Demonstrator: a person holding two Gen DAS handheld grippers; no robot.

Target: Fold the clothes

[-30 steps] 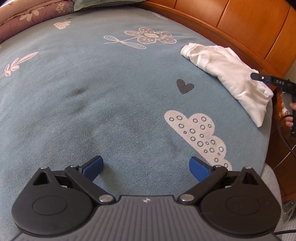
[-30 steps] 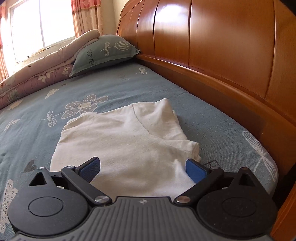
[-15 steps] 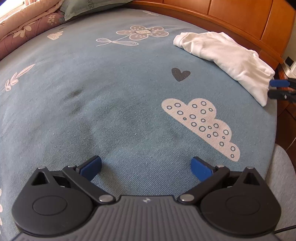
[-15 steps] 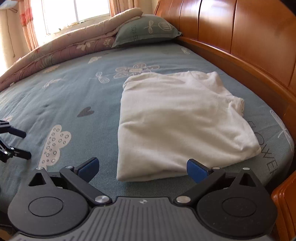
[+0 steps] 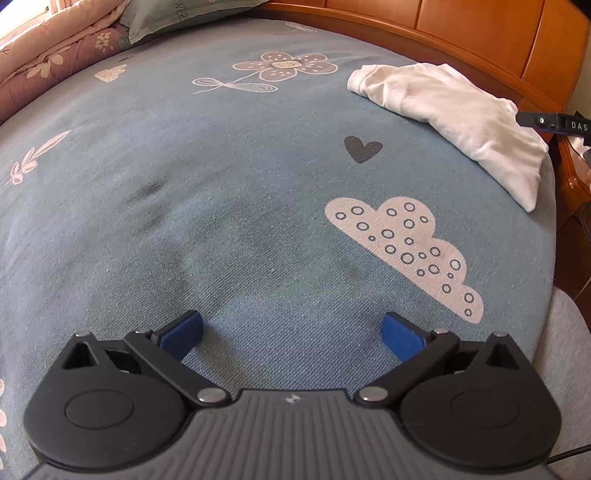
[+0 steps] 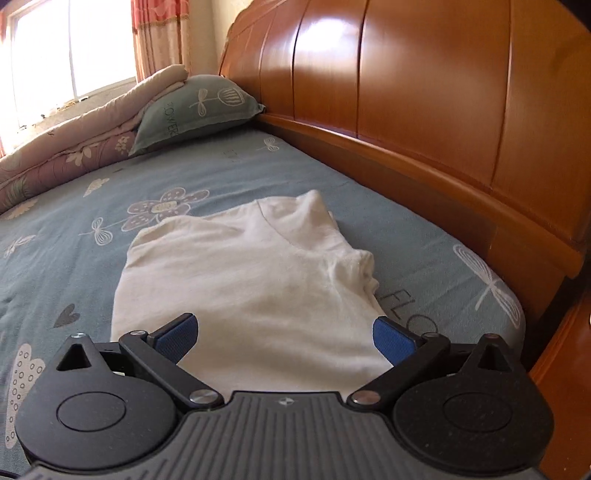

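White folded shirt, one, blue bedsheet, two tongs spread wide

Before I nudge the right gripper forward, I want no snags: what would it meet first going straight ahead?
The folded white shirt: it already lies between the open right gripper fingers, though height above it is unclear.

The left wrist view looks low across the blue bedsheet toward the headboard; the right wrist view sits close behind the folded white shirt, which both views share.
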